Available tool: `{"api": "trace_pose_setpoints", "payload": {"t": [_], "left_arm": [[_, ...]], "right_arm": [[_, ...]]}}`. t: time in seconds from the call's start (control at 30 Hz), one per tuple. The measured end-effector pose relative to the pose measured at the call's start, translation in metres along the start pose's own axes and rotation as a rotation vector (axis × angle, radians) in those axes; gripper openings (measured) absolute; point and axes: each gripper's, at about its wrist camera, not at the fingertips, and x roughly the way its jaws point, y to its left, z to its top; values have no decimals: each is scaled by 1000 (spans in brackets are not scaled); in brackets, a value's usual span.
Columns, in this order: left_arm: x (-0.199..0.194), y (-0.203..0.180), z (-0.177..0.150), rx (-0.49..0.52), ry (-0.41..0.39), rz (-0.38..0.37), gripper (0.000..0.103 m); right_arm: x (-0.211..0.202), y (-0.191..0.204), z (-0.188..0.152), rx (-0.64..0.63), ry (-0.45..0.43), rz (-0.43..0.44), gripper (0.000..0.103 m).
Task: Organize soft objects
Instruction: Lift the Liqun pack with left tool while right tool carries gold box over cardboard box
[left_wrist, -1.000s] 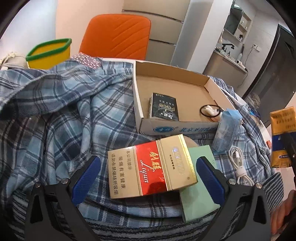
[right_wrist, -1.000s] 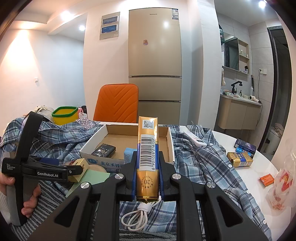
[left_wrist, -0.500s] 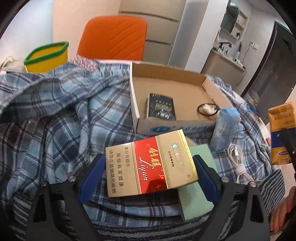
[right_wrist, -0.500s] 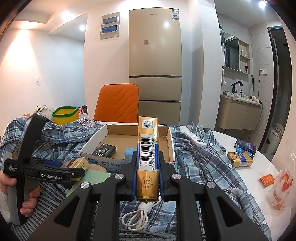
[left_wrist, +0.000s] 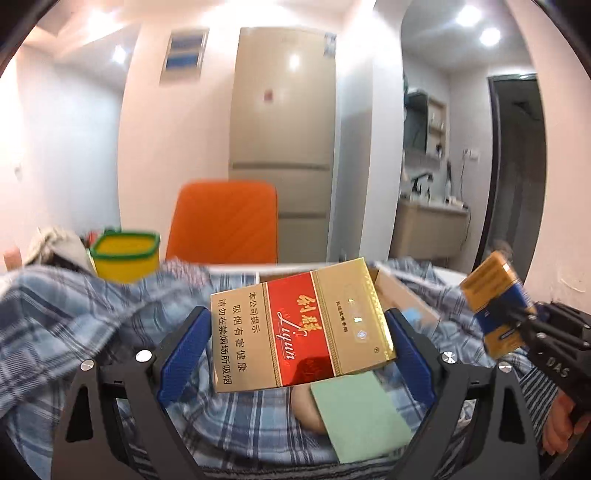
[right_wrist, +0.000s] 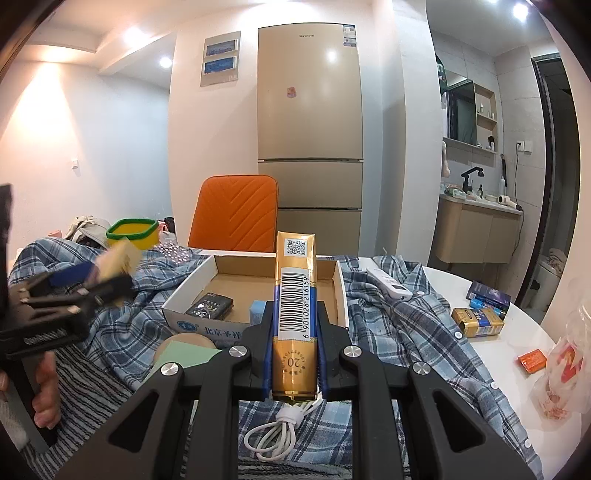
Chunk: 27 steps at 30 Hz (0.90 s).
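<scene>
My left gripper (left_wrist: 298, 332) is shut on a gold and red cigarette pack (left_wrist: 301, 323) and holds it lifted above the blue plaid shirt (left_wrist: 81, 317). It shows blurred at the left of the right wrist view (right_wrist: 107, 275). My right gripper (right_wrist: 294, 354) is shut on a gold and blue cigarette pack (right_wrist: 294, 295), held upright above the shirt (right_wrist: 399, 332); that pack also shows in the left wrist view (left_wrist: 495, 302). An open cardboard box (right_wrist: 207, 291) lies on the shirt with a dark pack (right_wrist: 209, 306) and a blue sponge (right_wrist: 258, 308) inside.
A green card (left_wrist: 360, 413) and a coiled white cable (right_wrist: 280, 432) lie on the shirt below the grippers. A yellow tub (right_wrist: 132, 232) and an orange chair (right_wrist: 234, 214) stand behind. More packs (right_wrist: 478, 321), a remote (right_wrist: 388, 282) and a plastic bag (right_wrist: 563, 376) lie at right.
My left gripper has lifted and tilted up with the gold and red pack, so its view now shows the room instead of the box. The right gripper has held still.
</scene>
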Motion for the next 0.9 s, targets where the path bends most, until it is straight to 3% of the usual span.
{"api": "trace_pose_setpoints", "payload": {"t": [0.17, 0.4, 0.53, 0.7, 0.9], "left_arm": [[-11, -6, 1, 37, -85, -2, 92], [-20, -7, 3, 65, -119, 12, 92], [-43, -13, 17, 28, -151, -3, 92], [-53, -28, 46, 72, -215, 19, 92], [-34, -37, 89, 81, -292, 32, 92]], "right_arm": [[-3, 1, 0, -6, -13, -1, 18], [-3, 0, 0, -4, -17, -1, 18], [-11, 1, 3, -12, -44, -18, 18], [-24, 10, 29, -51, -104, -10, 18], [-27, 9, 84, -72, -226, -42, 18]]}}
